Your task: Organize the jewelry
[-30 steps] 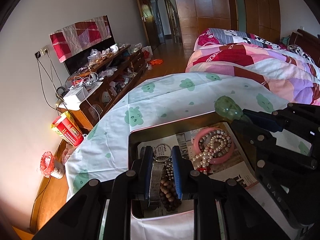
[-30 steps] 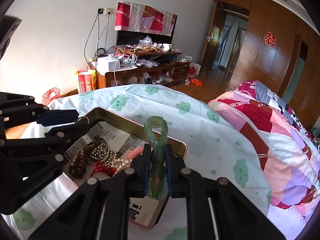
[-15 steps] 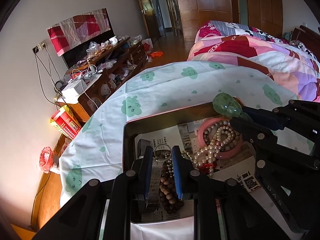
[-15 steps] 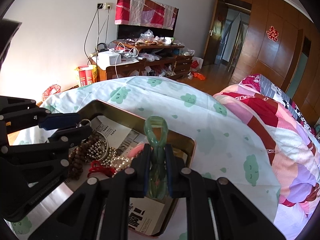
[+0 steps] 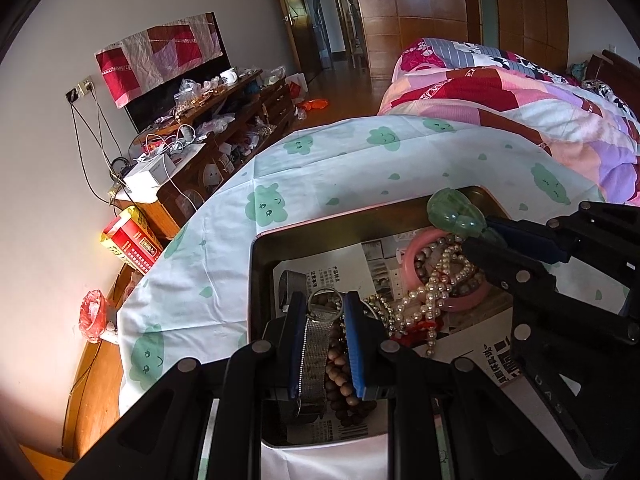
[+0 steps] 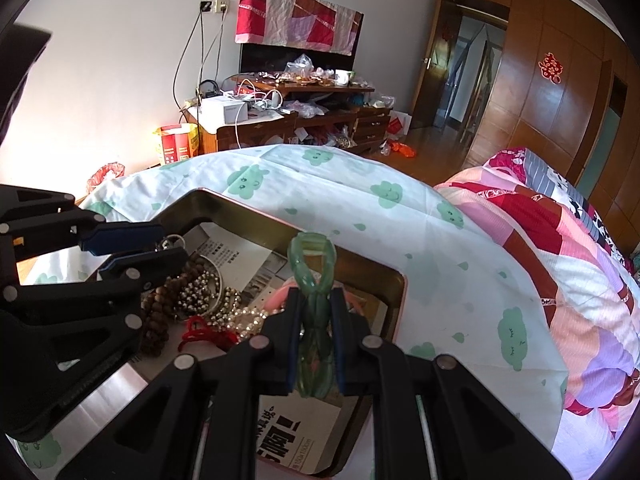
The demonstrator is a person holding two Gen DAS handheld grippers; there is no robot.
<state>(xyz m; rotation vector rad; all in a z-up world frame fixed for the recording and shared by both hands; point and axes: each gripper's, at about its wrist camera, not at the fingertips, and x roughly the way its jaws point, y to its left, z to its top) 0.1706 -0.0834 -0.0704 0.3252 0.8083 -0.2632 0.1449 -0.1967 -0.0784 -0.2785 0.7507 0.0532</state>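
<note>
Tin (image 5: 256, 276): sitting on the cloud-print cloth (image 5: 320, 168), holding the jewelry.
Left gripper (image 5: 325, 344): pinching a silver mesh band (image 5: 314, 354) near the tin's left wall.
Right gripper (image 6: 316, 338): clamping a green bangle (image 6: 314, 276) by the tin's far-right corner.
Pearls (image 5: 436, 284): lying over a pink bangle (image 5: 412, 256).

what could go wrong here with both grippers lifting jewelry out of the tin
The left gripper pinches a silver mesh watch band right beside the wooden bead strand, so the beads may snag. The right gripper grips the green jade bracelet on edge; it could slip back into the tin.
</note>
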